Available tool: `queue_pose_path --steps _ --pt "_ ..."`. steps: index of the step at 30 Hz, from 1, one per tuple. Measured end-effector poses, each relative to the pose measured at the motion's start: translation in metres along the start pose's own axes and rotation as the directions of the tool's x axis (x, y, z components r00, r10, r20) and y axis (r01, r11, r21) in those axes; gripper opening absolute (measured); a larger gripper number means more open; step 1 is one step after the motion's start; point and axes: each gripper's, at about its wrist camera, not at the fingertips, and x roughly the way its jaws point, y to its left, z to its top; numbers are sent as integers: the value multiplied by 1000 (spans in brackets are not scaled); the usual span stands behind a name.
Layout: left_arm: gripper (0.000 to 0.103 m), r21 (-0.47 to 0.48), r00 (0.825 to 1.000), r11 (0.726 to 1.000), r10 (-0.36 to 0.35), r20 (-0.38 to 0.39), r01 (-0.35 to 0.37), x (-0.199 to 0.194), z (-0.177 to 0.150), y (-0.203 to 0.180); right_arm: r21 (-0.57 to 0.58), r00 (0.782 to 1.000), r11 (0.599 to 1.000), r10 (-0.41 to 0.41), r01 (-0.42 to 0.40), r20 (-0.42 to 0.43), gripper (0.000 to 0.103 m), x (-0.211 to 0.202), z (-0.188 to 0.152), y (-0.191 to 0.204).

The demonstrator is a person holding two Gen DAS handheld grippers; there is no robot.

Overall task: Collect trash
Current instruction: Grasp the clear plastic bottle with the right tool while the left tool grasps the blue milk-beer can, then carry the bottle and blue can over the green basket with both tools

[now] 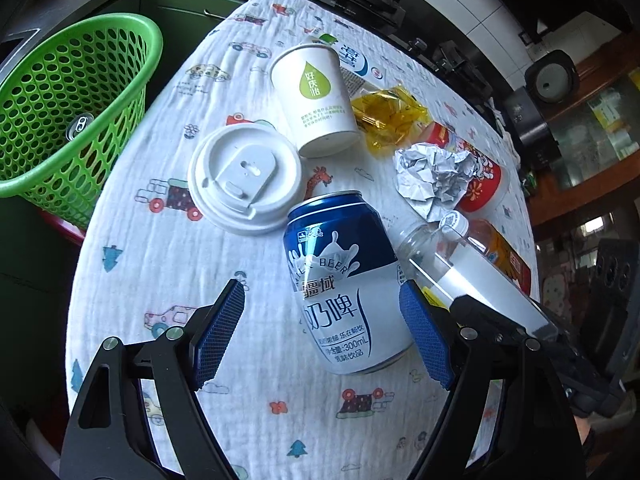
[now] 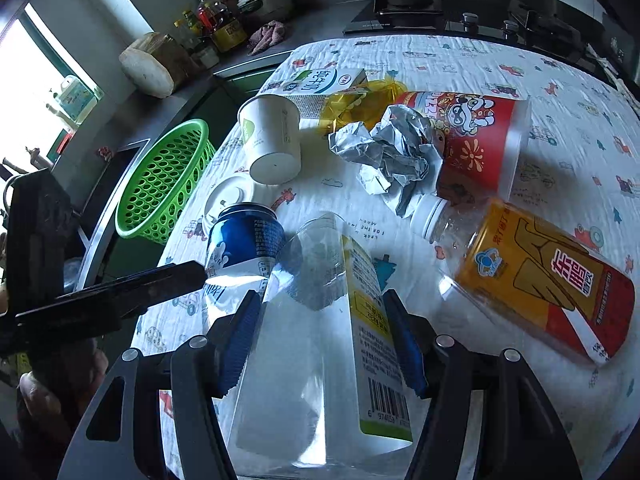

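clear bottle (image 2: 320, 340) clamped btwn right gripper (image 2: 324, 344) pads, held above the cloth-covered table (image 1: 168, 264). left gripper (image 1: 322, 334) wide, straddling blue beer can (image 1: 340, 280) w/o touching. green basket (image 1: 72, 108) at table's edge.

On blue-and-white can (image 1: 340, 280): "MILK BEER", "奶啤", "300mL". On white paper cup (image 1: 314, 96): "好庆怡". On milk carton (image 2: 320, 82): "纯牛奶". On clear bottle's label (image 2: 372, 320): barcode, digits partly legible.
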Motion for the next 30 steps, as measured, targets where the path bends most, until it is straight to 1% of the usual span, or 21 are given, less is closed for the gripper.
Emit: queue_pose_path --steps 2,5,10,11,14,17,24,25,30 --pt "79 2 1000 1000 2 -4 -2 5 2 -5 5 1000 1000 16 -16 10 60 -7 -6 1" --pt "79 12 1000 1000 18 -2 -18 12 6 -15 -1 1000 1000 10 -10 26 60 -14 -16 2" --pt "79 -6 999 999 35 -8 -35 25 14 -22 20 998 999 33 -34 53 60 -28 -33 1" --pt "81 -8 999 999 38 -9 -38 27 14 -23 24 998 999 37 -38 60 60 -31 -37 0" --pt "82 -7 998 998 57 -8 -57 34 14 -28 32 997 999 39 -42 73 60 -38 -42 0" --pt "82 -3 996 997 82 -17 -82 43 14 -31 31 996 999 25 -28 85 60 -44 -46 0" --pt "80 -23 996 996 84 -40 -85 53 11 -25 32 995 999 24 -27 96 60 -52 -47 1" --pt "76 -22 997 997 74 -39 -75 52 10 -25 31 995 999 23 -26 99 60 -53 -47 2" --pt "75 -13 998 998 54 -25 -54 40 7 -18 25 994 999 32 -35 107 60 -55 -45 7"
